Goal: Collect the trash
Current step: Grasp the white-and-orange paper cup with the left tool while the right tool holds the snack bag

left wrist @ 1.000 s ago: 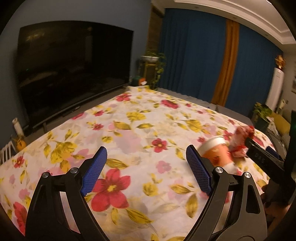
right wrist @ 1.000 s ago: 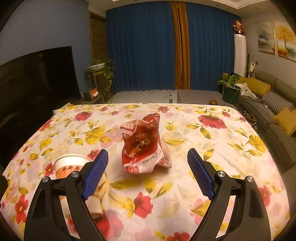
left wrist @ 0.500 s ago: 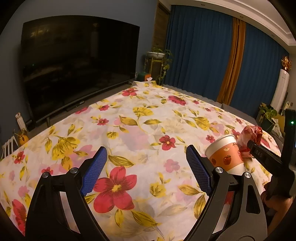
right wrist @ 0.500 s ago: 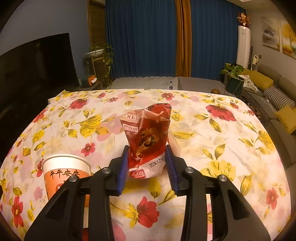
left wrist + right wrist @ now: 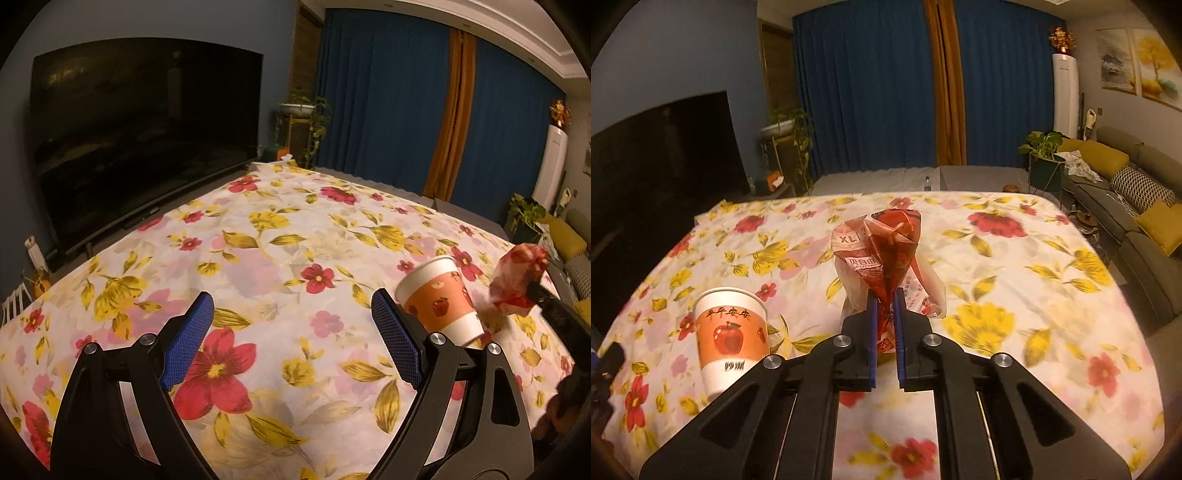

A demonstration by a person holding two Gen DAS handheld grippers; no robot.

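Observation:
A crumpled red and white snack wrapper (image 5: 882, 254) stands on the flowered tablecloth (image 5: 1015, 266). My right gripper (image 5: 885, 306) is shut on the wrapper's lower part. The wrapper also shows in the left wrist view (image 5: 519, 280), pinched by the right gripper's black finger. An orange and white paper cup (image 5: 729, 332) with apple prints stands upright to the left of the wrapper; in the left wrist view the cup (image 5: 439, 299) is just beyond my right-hand fingertip. My left gripper (image 5: 291, 332) is open and empty over the cloth.
A large dark TV (image 5: 140, 125) stands to the left of the table. Blue curtains (image 5: 871, 88) and a plant stand (image 5: 790, 147) lie beyond the far edge. A sofa with yellow cushions (image 5: 1137, 192) runs along the right.
My right gripper has closed from wide open onto the wrapper and squeezed it narrow. My left gripper stayed open and the view shifted slightly, bringing the cup closer.

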